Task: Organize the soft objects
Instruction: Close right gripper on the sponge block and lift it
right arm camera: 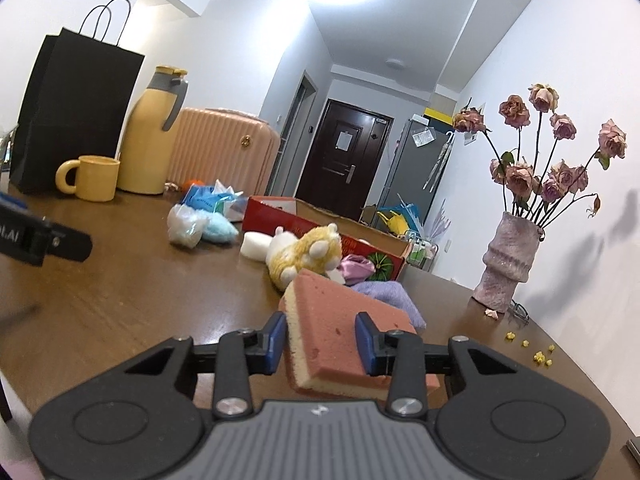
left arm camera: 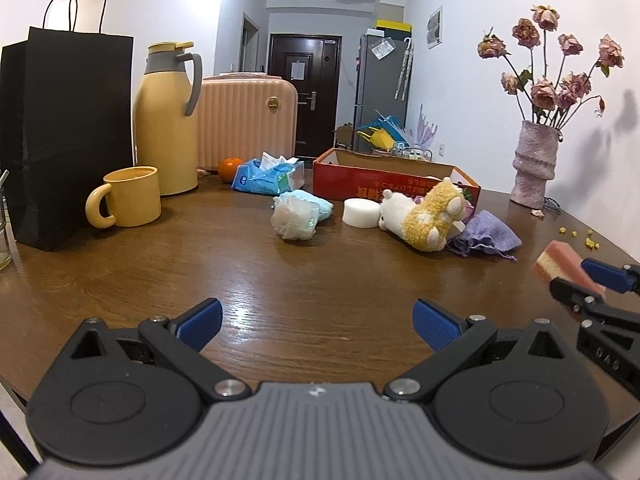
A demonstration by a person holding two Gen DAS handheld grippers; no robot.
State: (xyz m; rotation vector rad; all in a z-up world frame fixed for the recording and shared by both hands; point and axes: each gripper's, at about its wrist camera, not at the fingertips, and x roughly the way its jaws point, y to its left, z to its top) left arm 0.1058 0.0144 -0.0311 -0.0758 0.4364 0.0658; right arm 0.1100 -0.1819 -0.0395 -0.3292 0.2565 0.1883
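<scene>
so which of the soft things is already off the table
The pink and yellow sponge: the right tongs are shut on it and hold it up, while the plush toy, white sponge and purple pouch lie on the table.

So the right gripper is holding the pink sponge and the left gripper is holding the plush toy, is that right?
Not quite. The left gripper is open and empty; the plush toy lies on the table, as the left wrist view shows. The right gripper does hold the pink sponge.

Pink-topped yellow sponge [right arm camera: 344, 340] tilted, clear of table; plush toy [left arm camera: 428, 216] lying beside red box [left arm camera: 360, 184].
</scene>
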